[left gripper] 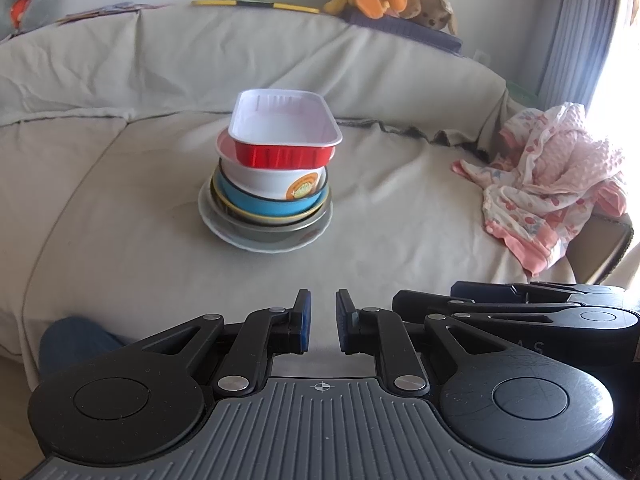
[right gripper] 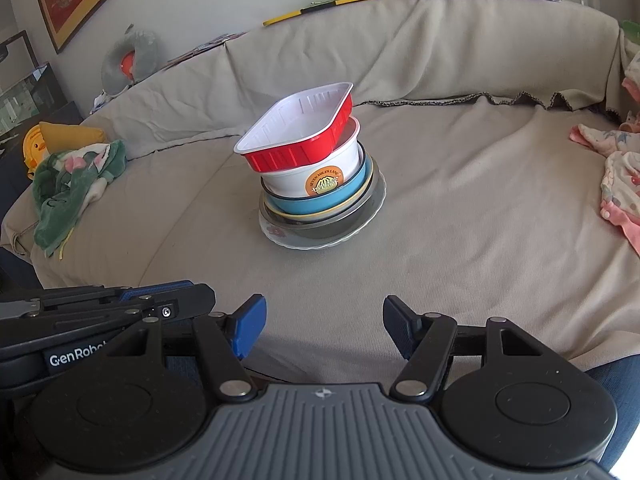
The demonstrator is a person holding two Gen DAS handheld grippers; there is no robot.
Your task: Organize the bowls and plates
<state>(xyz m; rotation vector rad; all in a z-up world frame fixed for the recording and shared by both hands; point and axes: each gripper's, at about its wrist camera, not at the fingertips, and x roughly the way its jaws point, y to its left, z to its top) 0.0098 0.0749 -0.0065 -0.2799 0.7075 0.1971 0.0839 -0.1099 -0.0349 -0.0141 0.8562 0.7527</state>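
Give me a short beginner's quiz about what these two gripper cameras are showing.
1. True or false: the red tray sits on top of the stack.
2. Which gripper is open wider: A) left gripper B) right gripper?
3. What lies at the bottom of the stack?

Key: 1 true. 2 B; both hold nothing. 3 the white plate, resting on the covered sofa, below the blue bowl and the white bowl.

A tilted red tray (left gripper: 285, 130) tops a white bowl (left gripper: 276, 182), blue bowl (left gripper: 256, 202), and white plate (left gripper: 240, 236).
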